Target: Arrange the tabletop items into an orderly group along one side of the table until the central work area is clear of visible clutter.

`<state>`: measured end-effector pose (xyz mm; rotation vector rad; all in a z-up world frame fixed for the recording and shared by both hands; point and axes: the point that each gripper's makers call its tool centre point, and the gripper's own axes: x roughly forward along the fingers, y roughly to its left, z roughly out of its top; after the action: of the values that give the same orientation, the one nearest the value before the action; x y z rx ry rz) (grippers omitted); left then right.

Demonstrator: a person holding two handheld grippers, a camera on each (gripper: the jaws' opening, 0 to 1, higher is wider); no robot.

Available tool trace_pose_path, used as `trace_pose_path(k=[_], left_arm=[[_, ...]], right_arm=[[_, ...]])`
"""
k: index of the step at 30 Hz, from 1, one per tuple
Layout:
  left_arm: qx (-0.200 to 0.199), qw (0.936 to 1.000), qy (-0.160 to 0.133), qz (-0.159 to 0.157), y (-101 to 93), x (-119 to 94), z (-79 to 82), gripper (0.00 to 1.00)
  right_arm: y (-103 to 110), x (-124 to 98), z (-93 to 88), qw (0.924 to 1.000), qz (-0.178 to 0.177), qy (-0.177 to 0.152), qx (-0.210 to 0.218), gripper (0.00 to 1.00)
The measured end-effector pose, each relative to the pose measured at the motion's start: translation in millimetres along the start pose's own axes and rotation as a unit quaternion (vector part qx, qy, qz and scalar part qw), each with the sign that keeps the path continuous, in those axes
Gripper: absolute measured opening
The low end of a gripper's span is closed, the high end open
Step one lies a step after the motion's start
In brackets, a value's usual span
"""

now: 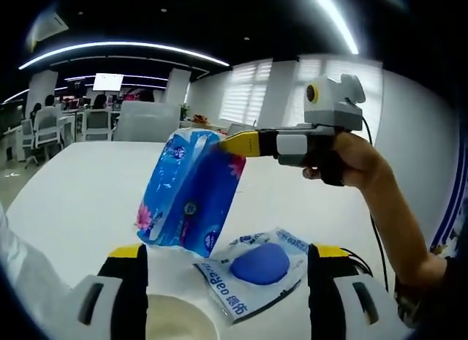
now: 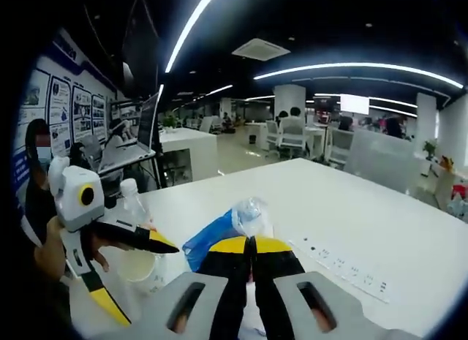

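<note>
A blue tissue pack point(image 1: 189, 197) hangs tilted above the white table point(image 1: 80, 201), pinched at its top corner by my right gripper point(image 1: 224, 145), which reaches in from the right in a person's hand. In the right gripper view my right gripper point(image 2: 252, 242) is shut on the pack's crinkled plastic point(image 2: 245, 214). My left gripper point(image 1: 228, 254) stands wide open low over the table. Between its jaws lie a clear packet with a blue round pad point(image 1: 257, 267) and a white cup point(image 1: 174, 318). From the right gripper view, the left gripper point(image 2: 145, 283) is open around the cup point(image 2: 137, 270).
A clear bottle point(image 2: 132, 198) stands behind the left gripper. A row of sockets point(image 2: 341, 270) is set into the table point(image 2: 365, 208). Desks, chairs point(image 1: 146, 121) and seated people fill the office beyond the table's far edge.
</note>
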<state>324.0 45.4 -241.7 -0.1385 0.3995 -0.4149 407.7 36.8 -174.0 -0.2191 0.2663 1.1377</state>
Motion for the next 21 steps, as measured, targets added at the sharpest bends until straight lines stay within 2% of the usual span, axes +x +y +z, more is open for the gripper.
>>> trace_pose_path(k=[3,5,7,12,15,21], left_arm=[[0.000,1.0000,-0.001,0.000,0.3,0,0.3,0.88],[-0.011,0.9997,-0.020,0.009,5.4,-2,6.6,0.85],[-0.013,0.9997,-0.022,0.007,4.1,-4,5.7,0.84],[-0.016,0.9993,-0.033,0.008,6.8,-5,12.2,0.76],[-0.018,0.9992,-0.035,0.009,6.1,-6,11.3,0.75],[-0.025,0.9989,-0.039,0.013,16.3,-4,16.1,0.74]], right_arm=[[-1,-3,6.5,1.0000,0.001,-0.006,0.001,0.00],[1,-6,9.0,0.9999,0.001,-0.010,-0.001,0.00],[11,-12,6.8,0.9999,0.000,-0.014,-0.003,0.00],[10,-15,14.4,0.9998,-0.001,-0.021,-0.006,0.00],[8,-18,23.0,0.9995,-0.001,-0.032,-0.004,0.00],[7,-23,32.8,0.9988,0.004,-0.048,-0.008,0.00]])
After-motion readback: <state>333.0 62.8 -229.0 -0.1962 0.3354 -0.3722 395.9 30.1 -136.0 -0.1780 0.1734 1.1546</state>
